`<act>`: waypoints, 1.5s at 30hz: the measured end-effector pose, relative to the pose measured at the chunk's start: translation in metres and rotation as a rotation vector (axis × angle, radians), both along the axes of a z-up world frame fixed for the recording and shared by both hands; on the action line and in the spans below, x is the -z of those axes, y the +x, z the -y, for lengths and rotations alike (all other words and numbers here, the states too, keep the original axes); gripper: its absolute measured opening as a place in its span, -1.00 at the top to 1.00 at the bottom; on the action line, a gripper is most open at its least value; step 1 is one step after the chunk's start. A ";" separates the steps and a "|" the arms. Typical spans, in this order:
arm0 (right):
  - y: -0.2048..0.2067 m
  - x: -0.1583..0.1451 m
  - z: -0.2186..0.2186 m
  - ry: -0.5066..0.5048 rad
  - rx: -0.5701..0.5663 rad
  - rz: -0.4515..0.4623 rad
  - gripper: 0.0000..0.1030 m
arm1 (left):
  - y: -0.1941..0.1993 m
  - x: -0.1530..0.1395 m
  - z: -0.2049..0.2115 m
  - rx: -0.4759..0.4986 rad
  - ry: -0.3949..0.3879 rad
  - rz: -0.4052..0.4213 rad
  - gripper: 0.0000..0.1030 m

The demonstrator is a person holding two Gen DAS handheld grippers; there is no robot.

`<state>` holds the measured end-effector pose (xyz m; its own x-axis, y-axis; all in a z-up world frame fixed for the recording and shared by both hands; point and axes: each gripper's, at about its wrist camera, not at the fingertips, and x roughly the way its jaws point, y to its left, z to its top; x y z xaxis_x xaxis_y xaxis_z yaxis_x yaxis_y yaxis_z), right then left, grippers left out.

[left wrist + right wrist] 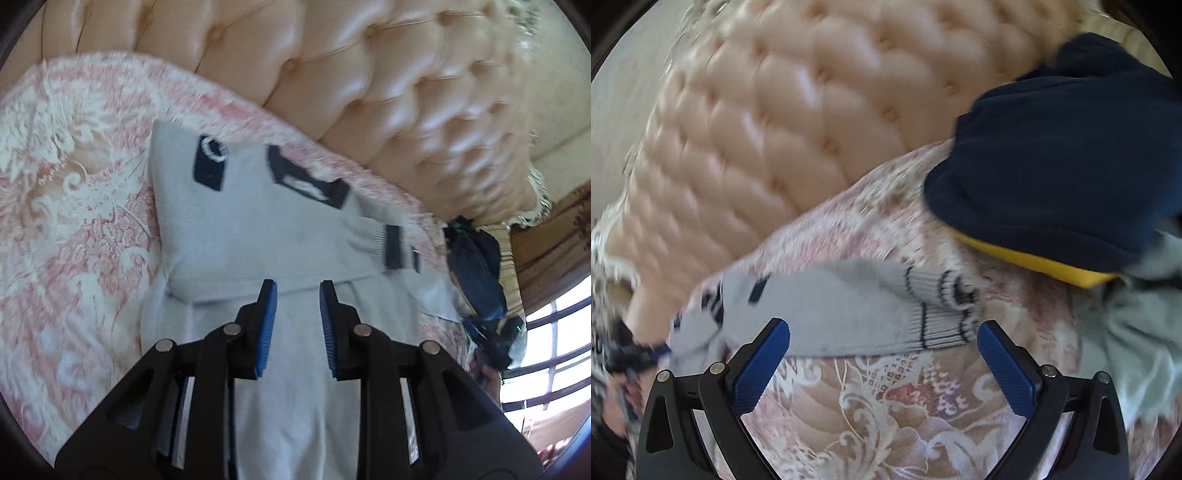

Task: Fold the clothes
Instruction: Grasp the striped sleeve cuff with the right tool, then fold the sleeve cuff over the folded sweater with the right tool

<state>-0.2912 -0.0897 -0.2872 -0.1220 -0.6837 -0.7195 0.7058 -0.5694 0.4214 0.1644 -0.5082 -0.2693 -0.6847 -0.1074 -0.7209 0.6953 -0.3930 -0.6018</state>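
A light grey sweater (258, 236) with dark navy patches and a navy collar lies on the pink patterned bedspread (74, 206). My left gripper (298, 285) is open a little, its blue pads above the sweater's lower part, with grey cloth running under and between the fingers. In the right wrist view the sweater's sleeve (849, 310) with a ribbed, navy-striped cuff (953, 310) lies across the bedspread (879, 406). My right gripper (882, 328) is wide open and empty, just in front of the sleeve.
A tufted peach headboard (388, 92) stands behind the bed. A dark navy garment with a yellow band (1063, 166) lies at the right, beside a pale blue-grey cloth (1137, 332). A barred window (554, 350) is at the far right.
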 end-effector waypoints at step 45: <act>0.047 -0.093 0.083 -0.263 -0.138 0.334 0.69 | 0.113 -0.074 -0.052 -0.036 -0.042 -0.142 0.48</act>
